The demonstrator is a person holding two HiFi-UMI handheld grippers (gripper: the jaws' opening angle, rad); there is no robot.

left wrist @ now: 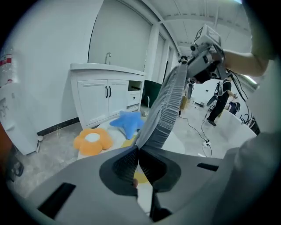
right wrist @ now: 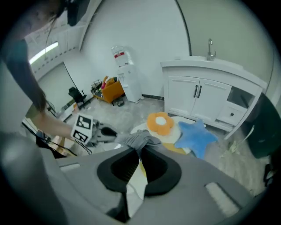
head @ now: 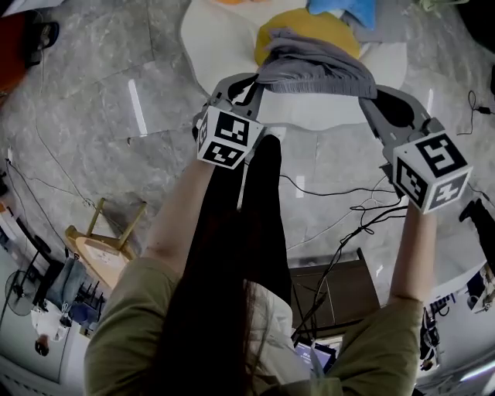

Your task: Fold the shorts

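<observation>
Left gripper: fingers clamped shut on one end of the shorts, at the ribbed waistband; pointed forward and down.
Right gripper: fingers shut on the other end; same down-tilt.
Arms: both stretched forward, well apart, marker cubes turned up.
Shorts: grey, held between the grippers over the table, above a yellow cushion.

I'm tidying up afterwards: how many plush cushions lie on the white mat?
3: an orange flower, a blue star beside it, and a yellow one partly behind the lifted shorts. Others may be hidden.
</observation>
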